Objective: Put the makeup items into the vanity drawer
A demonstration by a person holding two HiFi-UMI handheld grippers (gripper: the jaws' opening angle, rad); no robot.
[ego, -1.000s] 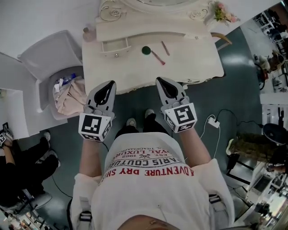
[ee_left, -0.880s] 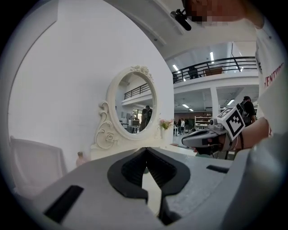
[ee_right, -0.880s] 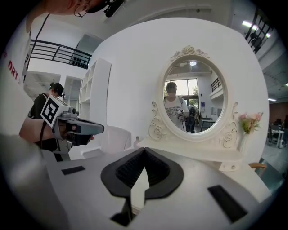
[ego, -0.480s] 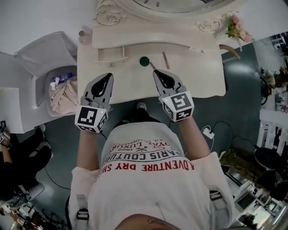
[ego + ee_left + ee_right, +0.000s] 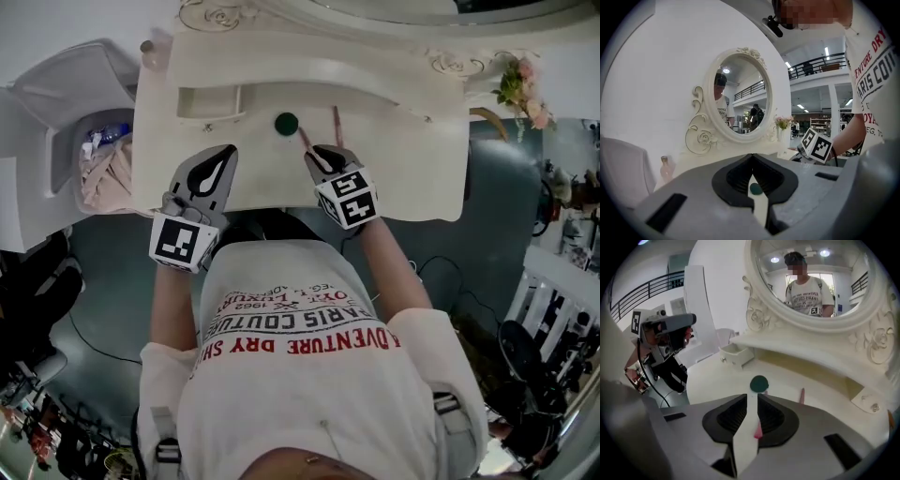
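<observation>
Seen from above, a person wears a white short-sleeved T-shirt (image 5: 309,403) printed across the chest with red and black lettering (image 5: 300,343); buckled grey straps (image 5: 165,448) cross both shoulders.

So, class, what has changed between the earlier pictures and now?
Both grippers moved forward over the vanity top. The right gripper tipped down over the nearer pink stick, and its jaws have just been opening; the stick's end shows in the gap, ungripped. The left gripper remains shut and empty. Green disc, farther stick and open drawer stayed put.
</observation>
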